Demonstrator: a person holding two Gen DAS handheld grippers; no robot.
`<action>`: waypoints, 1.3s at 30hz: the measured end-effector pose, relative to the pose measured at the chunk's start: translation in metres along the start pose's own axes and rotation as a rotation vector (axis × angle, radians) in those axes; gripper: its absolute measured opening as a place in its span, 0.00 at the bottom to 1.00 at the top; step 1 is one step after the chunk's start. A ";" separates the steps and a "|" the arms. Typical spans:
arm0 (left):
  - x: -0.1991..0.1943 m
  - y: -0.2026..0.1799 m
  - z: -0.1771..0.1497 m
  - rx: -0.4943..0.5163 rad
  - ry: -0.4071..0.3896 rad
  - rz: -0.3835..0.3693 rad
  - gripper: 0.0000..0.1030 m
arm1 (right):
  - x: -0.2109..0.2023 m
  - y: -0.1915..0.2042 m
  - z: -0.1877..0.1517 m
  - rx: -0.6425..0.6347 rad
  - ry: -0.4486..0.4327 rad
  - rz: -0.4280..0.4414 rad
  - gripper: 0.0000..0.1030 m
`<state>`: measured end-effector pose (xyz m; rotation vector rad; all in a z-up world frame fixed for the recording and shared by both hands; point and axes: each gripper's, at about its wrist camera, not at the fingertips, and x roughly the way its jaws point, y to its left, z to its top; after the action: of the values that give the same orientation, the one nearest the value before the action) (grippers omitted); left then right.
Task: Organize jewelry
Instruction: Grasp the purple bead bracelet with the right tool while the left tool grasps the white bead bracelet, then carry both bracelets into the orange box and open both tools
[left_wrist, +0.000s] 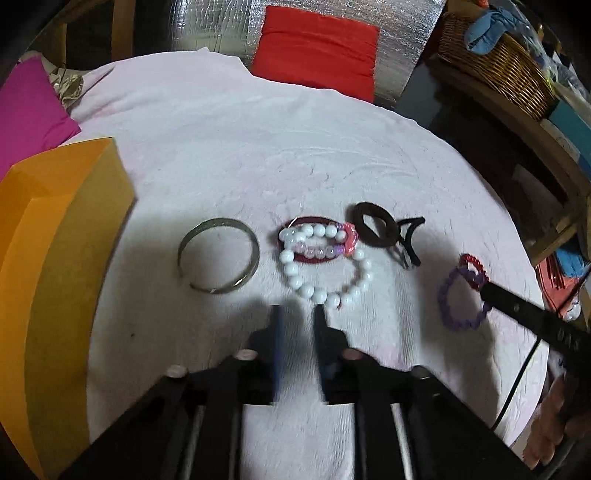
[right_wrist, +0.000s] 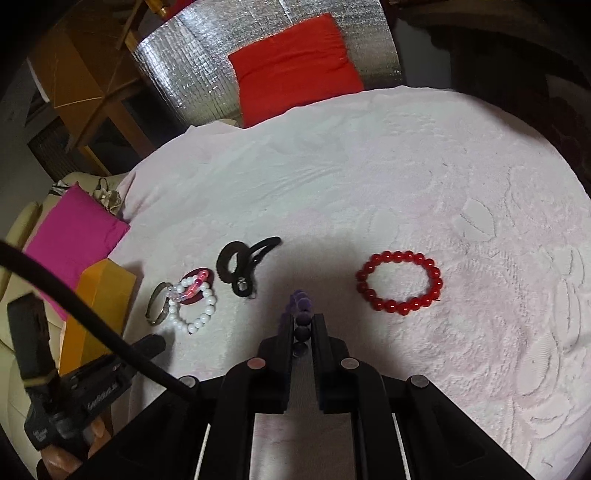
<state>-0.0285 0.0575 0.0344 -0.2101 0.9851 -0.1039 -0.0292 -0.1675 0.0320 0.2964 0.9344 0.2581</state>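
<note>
only the right wrist view shows the right gripper (right_wrist: 300, 325) apparently clamping the purple bracelet (right_wrist: 301, 301).

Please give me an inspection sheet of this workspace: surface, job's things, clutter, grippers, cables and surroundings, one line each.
Surface: round table under a pale pink cloth.
Job's things: metal bangle; white bead bracelet overlapping a dark red ring and a pink piece; black hair ties; red bead bracelet, apart from the rest; purple bead bracelet.
Clutter: orange box at the table's left edge.
Grippers: left gripper open, holding nothing, fingers just short of the white beads; right gripper shut on the purple bracelet.
Cables: black cable crossing the right view's left side.
Surroundings: red cushion, silver foil sheet, magenta cushion, wicker basket.
</note>
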 end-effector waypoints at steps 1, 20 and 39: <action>0.003 0.000 0.002 -0.009 0.002 0.005 0.39 | 0.001 0.003 -0.001 -0.001 0.003 0.002 0.10; -0.006 -0.016 -0.002 0.013 0.027 -0.110 0.09 | 0.000 0.007 -0.003 0.011 -0.008 0.035 0.10; -0.156 0.072 -0.010 -0.072 -0.339 -0.023 0.09 | -0.010 0.112 -0.014 -0.094 -0.098 0.376 0.10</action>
<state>-0.1229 0.1547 0.1404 -0.2949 0.6493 -0.0513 -0.0568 -0.0651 0.0718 0.3943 0.7629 0.6258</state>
